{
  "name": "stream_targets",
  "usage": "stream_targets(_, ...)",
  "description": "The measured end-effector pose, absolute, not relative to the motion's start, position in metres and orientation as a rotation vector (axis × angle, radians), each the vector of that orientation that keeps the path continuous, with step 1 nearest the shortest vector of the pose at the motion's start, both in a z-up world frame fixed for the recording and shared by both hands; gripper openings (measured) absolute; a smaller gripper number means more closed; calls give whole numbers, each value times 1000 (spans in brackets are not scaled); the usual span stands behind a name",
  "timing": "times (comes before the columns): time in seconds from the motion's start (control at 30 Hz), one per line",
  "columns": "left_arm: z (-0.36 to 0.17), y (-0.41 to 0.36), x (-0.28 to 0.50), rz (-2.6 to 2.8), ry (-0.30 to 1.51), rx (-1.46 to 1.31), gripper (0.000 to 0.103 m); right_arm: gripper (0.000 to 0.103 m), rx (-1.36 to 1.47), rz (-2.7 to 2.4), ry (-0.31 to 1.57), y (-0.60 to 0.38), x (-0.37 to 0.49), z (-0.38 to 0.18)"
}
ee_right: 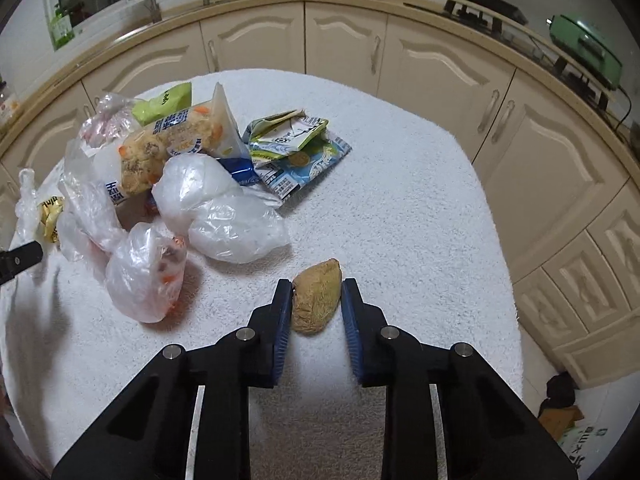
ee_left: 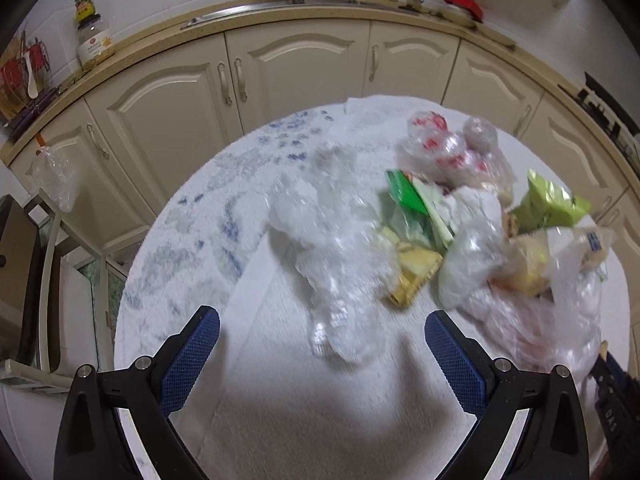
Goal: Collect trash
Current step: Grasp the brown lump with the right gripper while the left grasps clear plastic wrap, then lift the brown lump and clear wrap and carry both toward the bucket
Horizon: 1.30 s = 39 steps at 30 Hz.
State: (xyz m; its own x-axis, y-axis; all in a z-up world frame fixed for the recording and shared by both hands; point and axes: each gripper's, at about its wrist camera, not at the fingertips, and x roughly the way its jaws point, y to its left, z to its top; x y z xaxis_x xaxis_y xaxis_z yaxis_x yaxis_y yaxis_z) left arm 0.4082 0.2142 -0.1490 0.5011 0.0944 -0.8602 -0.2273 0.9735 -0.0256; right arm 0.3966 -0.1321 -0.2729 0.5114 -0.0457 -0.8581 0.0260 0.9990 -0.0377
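Two tongs share this pick-up step: our left tongs (ee_left: 322, 354) hang released, and we see crumpled clear plastic (ee_left: 336, 248) lying on the desk (ee_left: 192, 248) just ahead of them. Our right tongs (ee_right: 316, 308) clench a brownish lump (ee_right: 317, 296) between their pads, so we judge lifting it clear comes next.

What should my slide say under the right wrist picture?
Right gripper pinches a brown, lumpy food scrap on the white towel-covered table.
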Motion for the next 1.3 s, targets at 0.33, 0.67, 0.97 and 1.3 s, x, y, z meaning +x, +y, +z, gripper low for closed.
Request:
stream_targets(0.33, -172, 239, 435, 160, 1045, -209, 19, 25, -34, -73, 1020, -125, 402, -273)
stream_targets(0.67, -160, 234, 416, 135, 1000, -184, 17, 25, -31, -70, 1004, -120, 393, -264)
stream_targets(0.97, -129, 227, 375, 132, 968, -170, 17, 25, 1, -53, 959, -123, 370, -242)
stream_targets(1.3, -102, 210, 327, 90, 950, -169, 17, 25, 26, -26, 919, -123, 335, -220)
